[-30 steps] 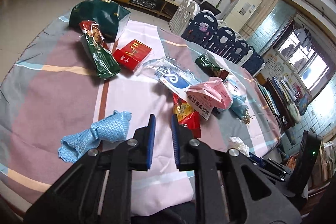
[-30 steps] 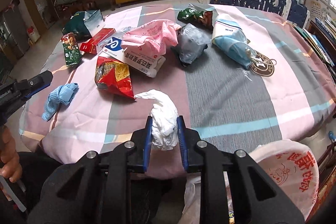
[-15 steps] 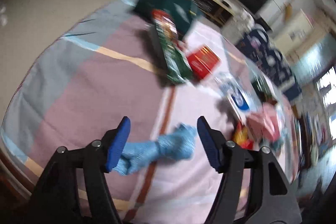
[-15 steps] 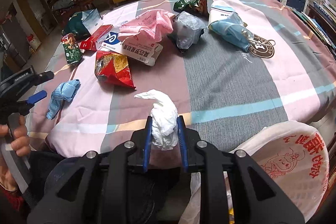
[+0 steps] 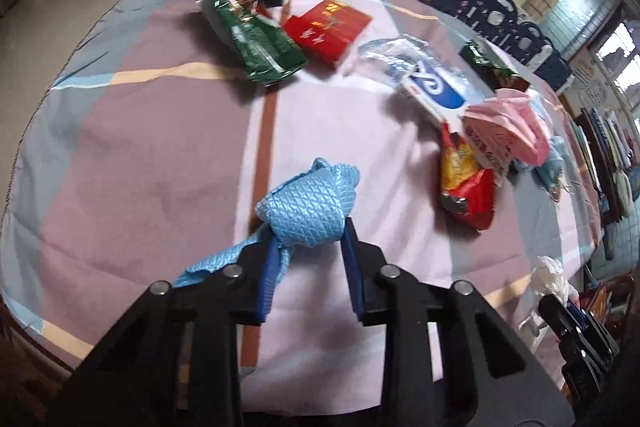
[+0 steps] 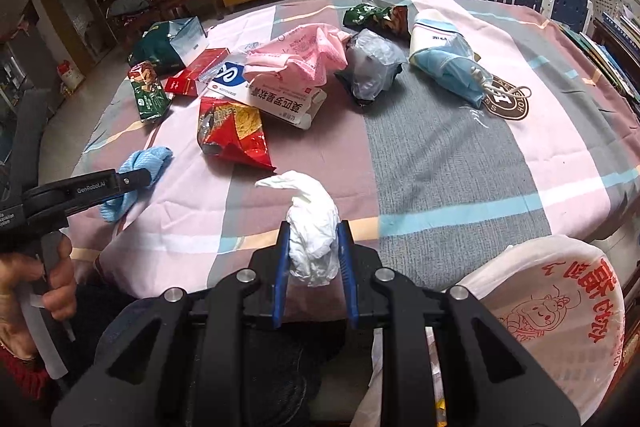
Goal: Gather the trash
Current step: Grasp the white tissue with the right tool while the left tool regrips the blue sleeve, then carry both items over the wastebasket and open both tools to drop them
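My left gripper is closed around a crumpled blue cloth near the table's front left edge; the same cloth and left gripper show in the right wrist view. My right gripper is shut on a crumpled white tissue, held just off the table's near edge. A white plastic trash bag with red print hangs open at the lower right, below the table edge.
On the striped tablecloth lie a red chip bag, a pink bag on a white box, a grey plastic bag, a blue mask bundle, a green snack packet and a red box.
My left gripper opened, moved over the blue cloth and closed around it. My right gripper kept its hold on the white tissue and drew back slightly toward the trash bag.
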`<state>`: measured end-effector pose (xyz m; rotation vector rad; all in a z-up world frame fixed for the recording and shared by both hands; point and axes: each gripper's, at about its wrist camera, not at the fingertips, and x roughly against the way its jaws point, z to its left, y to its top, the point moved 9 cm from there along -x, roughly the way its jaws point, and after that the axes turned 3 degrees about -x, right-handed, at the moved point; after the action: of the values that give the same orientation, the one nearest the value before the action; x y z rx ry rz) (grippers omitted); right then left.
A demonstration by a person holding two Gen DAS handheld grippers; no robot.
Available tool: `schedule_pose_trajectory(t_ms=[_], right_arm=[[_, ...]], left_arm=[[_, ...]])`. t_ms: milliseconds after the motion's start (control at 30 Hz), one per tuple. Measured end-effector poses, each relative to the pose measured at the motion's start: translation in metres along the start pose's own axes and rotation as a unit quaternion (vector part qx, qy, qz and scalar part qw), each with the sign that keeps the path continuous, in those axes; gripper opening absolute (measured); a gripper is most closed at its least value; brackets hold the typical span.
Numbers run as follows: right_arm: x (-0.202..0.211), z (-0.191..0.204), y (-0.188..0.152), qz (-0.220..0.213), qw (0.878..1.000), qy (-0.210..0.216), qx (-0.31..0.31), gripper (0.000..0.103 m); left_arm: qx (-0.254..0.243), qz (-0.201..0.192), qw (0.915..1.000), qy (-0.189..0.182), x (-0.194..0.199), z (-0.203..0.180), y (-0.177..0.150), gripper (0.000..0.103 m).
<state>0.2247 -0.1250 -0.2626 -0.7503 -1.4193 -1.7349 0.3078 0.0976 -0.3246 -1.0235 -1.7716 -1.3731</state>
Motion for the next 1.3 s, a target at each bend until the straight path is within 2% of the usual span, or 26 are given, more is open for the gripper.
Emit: schedule_pose_trajectory(t_ms=[133, 233, 300, 467, 633, 900, 1133, 1300], right_arm=[[0.015, 0.005, 0.007, -0.019, 1.0, 0.0, 0.008, 0.024], [0.033, 0.008, 0.013, -0.04, 0.999, 0.005, 0.009, 0.024], [0.042, 0.009, 0.016, -0.048, 0.999, 0.006, 0.012, 0.024], [0.074, 0.007, 0.016, -0.067, 0.998, 0.009, 0.017, 0.024], [0.113, -0.005, 0.014, -0.095, 0.995, 0.005, 0.014, 0.024], [0.147, -0.054, 0.001, -0.102, 0.994, -0.022, -0.013, 0.024], [0.152, -0.096, -0.026, -0.083, 0.995, -0.044, -0.042, 0.024], [0.143, -0.122, -0.057, -0.054, 0.995, -0.065, -0.053, 0.024]], left_arm=[[-0.001, -0.05, 0.9987, -0.003, 0.023, -0.005, 0.008, 0.026], [0.003, -0.092, 0.9955, 0.024, 0.052, -0.006, 0.008, 0.026], [0.004, -0.108, 0.9939, 0.023, 0.071, -0.013, 0.0, 0.026], [-0.045, -0.133, 0.9898, 0.023, 0.114, -0.042, -0.024, 0.026], [-0.063, -0.16, 0.9849, 0.021, 0.15, -0.062, -0.03, 0.026], [-0.088, -0.175, 0.9807, -0.003, 0.181, -0.099, -0.04, 0.026], [-0.125, -0.161, 0.9786, -0.033, 0.184, -0.139, -0.059, 0.026], [-0.149, -0.149, 0.9762, -0.05, 0.183, -0.163, -0.074, 0.026]])
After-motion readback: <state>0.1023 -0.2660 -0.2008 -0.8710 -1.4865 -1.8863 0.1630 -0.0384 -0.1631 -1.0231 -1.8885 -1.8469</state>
